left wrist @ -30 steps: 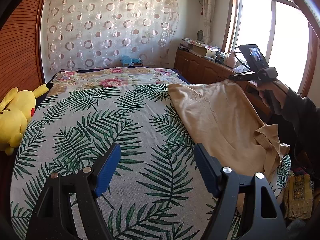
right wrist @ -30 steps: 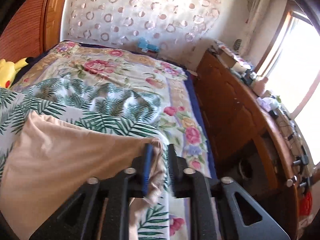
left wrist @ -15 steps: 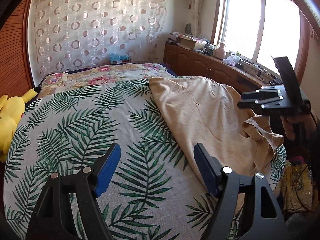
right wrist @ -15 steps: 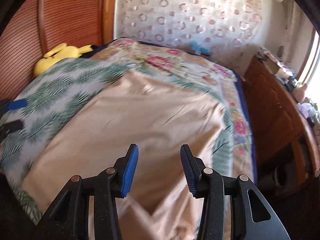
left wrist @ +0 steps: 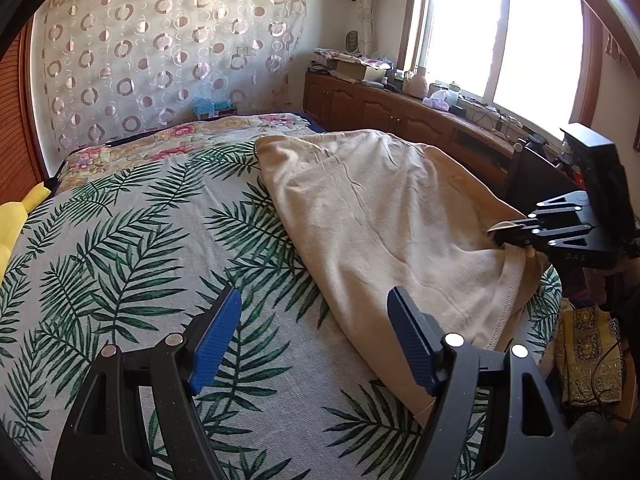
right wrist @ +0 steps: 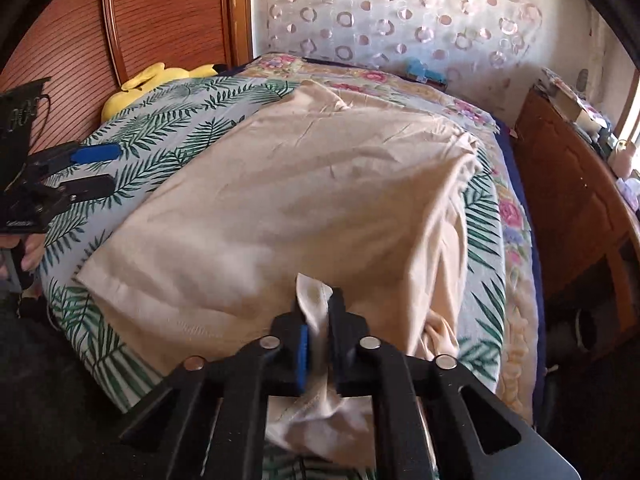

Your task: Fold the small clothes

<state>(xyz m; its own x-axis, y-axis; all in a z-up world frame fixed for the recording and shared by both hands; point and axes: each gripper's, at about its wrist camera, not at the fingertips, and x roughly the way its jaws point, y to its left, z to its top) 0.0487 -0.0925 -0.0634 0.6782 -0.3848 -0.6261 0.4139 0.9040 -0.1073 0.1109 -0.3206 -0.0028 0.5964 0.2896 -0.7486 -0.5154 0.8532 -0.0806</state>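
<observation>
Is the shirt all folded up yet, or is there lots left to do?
Lots left. Done: the beige shirt is spread out on the leaf-print bedspread, with one side tucked under. In hand: the right hand-held gripper is shut on the shirt's near edge, while the left hand-held gripper hangs open over bare bedspread, holding nothing. Left: no neat, small fold shows yet.

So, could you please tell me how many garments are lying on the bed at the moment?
1: a beige cotton garment spread over the palm-leaf bedspread, its near hem pinched in the right gripper. More could be hidden beneath it.
</observation>
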